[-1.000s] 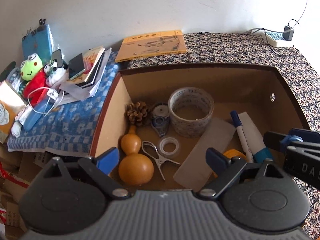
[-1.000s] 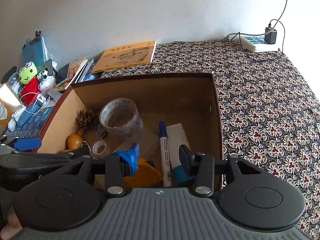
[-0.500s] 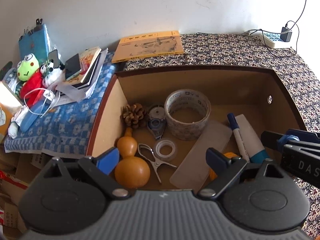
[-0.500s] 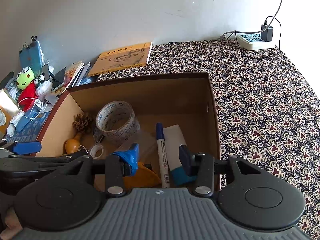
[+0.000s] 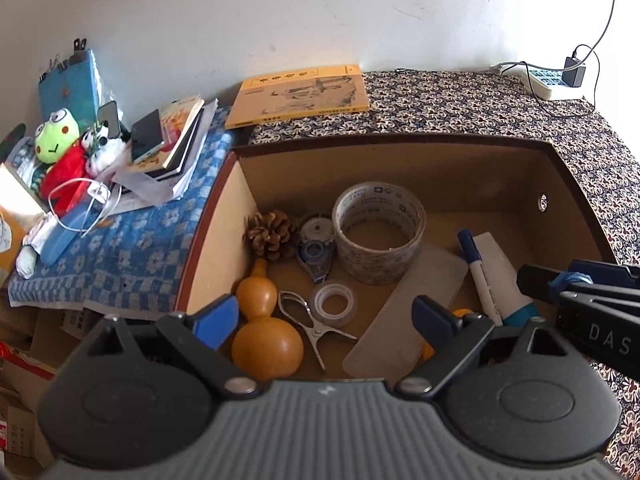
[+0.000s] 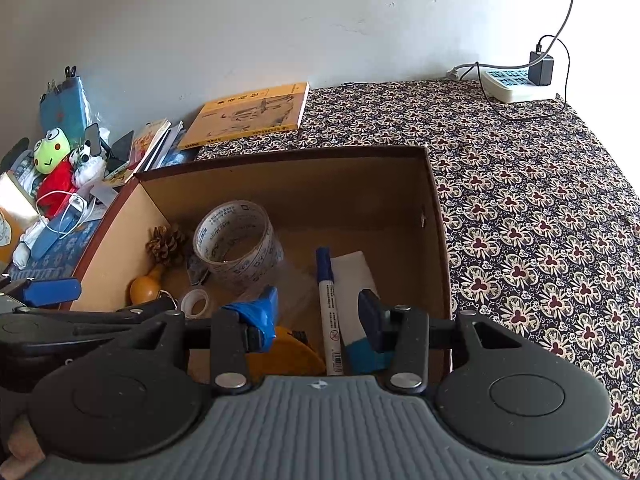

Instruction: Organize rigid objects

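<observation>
An open brown box (image 5: 400, 142) (image 6: 288, 154) holds a large tape roll (image 5: 378, 232) (image 6: 236, 244), a small clear tape roll (image 5: 335, 304), a pine cone (image 5: 272, 234), a tan gourd (image 5: 260, 328), a metal clip (image 5: 312, 322), a correction tape (image 5: 316, 246), a blue marker (image 5: 480, 276) (image 6: 330, 308), a frosted plastic strip (image 5: 408, 316) and an orange item (image 6: 288, 354). My left gripper (image 5: 322, 318) hovers open above the box's near left. My right gripper (image 6: 318, 312) hovers open over the marker, holding nothing.
A yellow book (image 5: 300, 94) lies behind the box on the patterned cloth (image 6: 540, 220). Left of the box a blue checked cloth (image 5: 120, 252) carries a frog plush (image 5: 56, 140), books and phones. A power strip (image 6: 516, 86) with a charger sits at the back right.
Both grippers have pulled back and up a little from the box, so its contents look smaller. Nothing in the box has moved, and both grippers stay open.
</observation>
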